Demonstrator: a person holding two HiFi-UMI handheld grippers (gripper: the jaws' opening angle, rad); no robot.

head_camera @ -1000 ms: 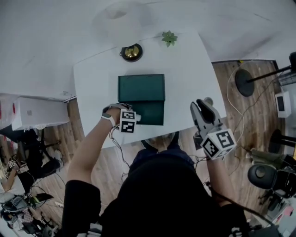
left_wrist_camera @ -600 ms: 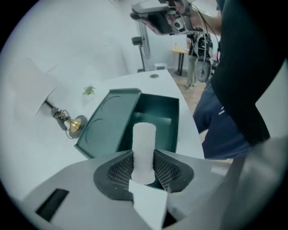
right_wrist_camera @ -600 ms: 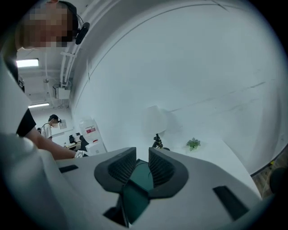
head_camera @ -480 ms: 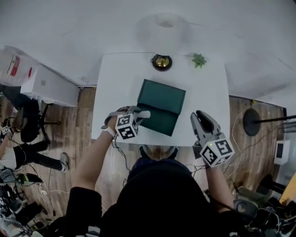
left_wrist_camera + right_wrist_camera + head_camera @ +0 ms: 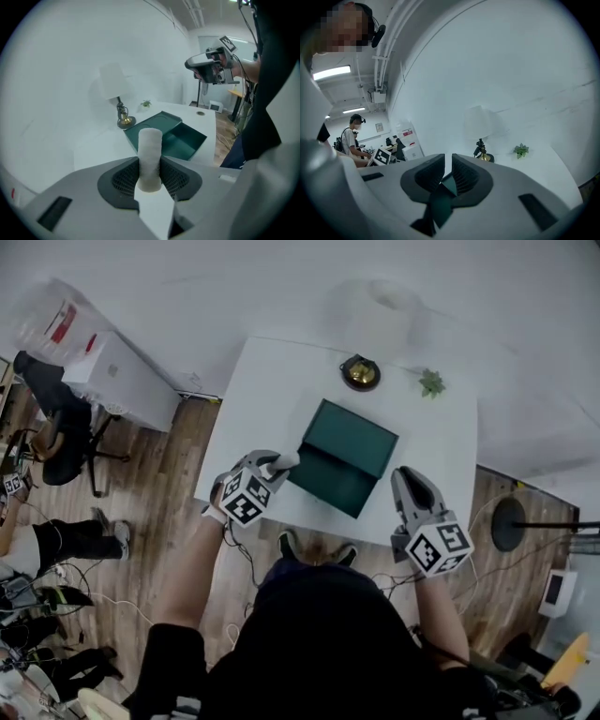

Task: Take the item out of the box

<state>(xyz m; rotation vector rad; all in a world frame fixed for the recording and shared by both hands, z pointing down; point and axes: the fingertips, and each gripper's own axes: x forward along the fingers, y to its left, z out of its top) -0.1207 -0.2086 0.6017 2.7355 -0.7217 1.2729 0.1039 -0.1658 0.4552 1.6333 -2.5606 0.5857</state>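
On the white table (image 5: 272, 390) lies a dark green box (image 5: 328, 484), open, with its lid (image 5: 358, 437) folded back. My left gripper (image 5: 274, 465) hangs over the table's front left corner, just left of the box, shut on a white fuzzy roll (image 5: 284, 461). In the left gripper view the roll (image 5: 150, 140) stands upright between the pads, clear of the box (image 5: 180, 140). My right gripper (image 5: 410, 476) hovers at the table's front right edge. Its jaws (image 5: 448, 164) are closing to a narrow gap with nothing between them.
A brass lamp (image 5: 361, 373) with a white shade and a small green plant (image 5: 432, 383) stand at the table's far edge. A white cabinet (image 5: 122, 381) and an office chair (image 5: 56, 427) stand on the wooden floor to the left. A black stand base (image 5: 509, 517) is at the right.
My left gripper has come up and away from the box's front left with the white roll in it. The right gripper stays near the front right edge. The head view has swung.
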